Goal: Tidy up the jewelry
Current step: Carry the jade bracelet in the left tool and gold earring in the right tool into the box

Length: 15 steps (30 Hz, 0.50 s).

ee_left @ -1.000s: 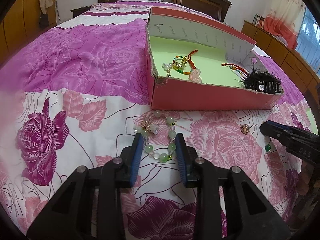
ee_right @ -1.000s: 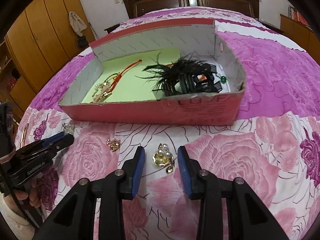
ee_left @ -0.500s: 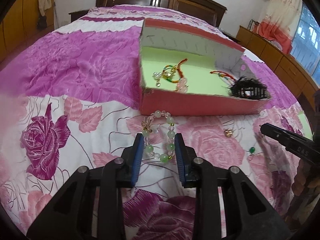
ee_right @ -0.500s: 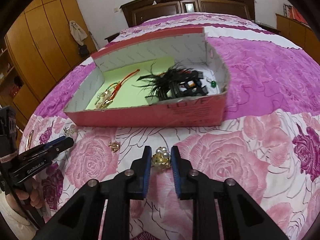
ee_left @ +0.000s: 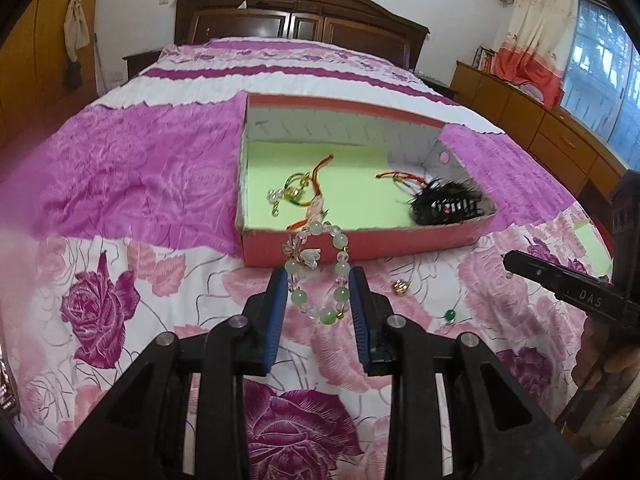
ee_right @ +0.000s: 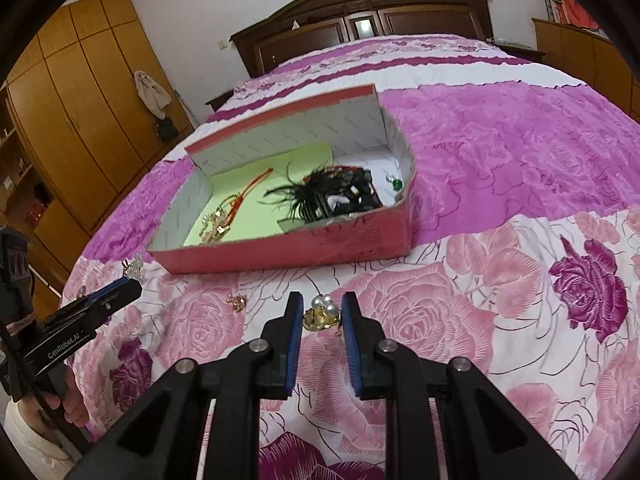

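Currently my left claw [ee_left: 319, 283] grips the green bead bracelet [ee_left: 320, 276]; right claw [ee_right: 321, 314] pinches a pearl brooch [ee_right: 322, 313], red box [ee_right: 320, 246] at 12 o'clock.

A big bed with a pink flower blanket [ee_left: 120, 168], a dark wood headboard [ee_left: 300, 20], and tall yellow-brown cupboards [ee_right: 80, 120].

My bead bracelet [ee_left: 318, 272], pale green and clear, hangs centre frame between my left tongs, overlapping the red box [ee_left: 360, 246] front. My gold pearl brooch [ee_right: 321, 313] sits centre frame in my right tongs.
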Motion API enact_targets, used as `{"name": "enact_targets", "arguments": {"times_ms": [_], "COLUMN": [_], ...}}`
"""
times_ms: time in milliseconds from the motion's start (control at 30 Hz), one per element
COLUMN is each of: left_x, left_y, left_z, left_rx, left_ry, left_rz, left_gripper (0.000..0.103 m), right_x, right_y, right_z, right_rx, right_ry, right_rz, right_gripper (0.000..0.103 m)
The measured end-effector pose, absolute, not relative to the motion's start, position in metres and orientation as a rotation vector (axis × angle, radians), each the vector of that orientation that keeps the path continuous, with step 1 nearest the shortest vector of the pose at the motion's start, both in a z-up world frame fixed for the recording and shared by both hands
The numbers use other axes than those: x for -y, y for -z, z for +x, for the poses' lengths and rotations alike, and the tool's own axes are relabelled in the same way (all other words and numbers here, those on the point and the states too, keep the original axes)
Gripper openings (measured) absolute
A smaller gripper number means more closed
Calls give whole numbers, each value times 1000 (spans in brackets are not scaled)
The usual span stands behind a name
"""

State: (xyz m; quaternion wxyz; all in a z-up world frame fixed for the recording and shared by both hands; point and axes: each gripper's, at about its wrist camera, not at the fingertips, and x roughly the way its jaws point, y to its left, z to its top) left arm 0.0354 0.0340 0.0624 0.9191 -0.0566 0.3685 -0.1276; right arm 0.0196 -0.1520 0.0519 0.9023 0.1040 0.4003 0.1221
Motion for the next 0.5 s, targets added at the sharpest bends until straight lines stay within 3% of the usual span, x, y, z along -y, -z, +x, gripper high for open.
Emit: {"name": "enact_targets", "arguments": {"times_ms": [500], "left_x": [-20], "left_y": [-82], "left_z": [55], "left_rx": [-726], "left_ry": [269], "left_rz": [-90], "left_gripper": [23], "right_x": [152], "right_y": [-89], "right_z": [25], "right_rx": [-736], "right_ry": [-279], "right_rz": [212], "right_gripper": [22]}}
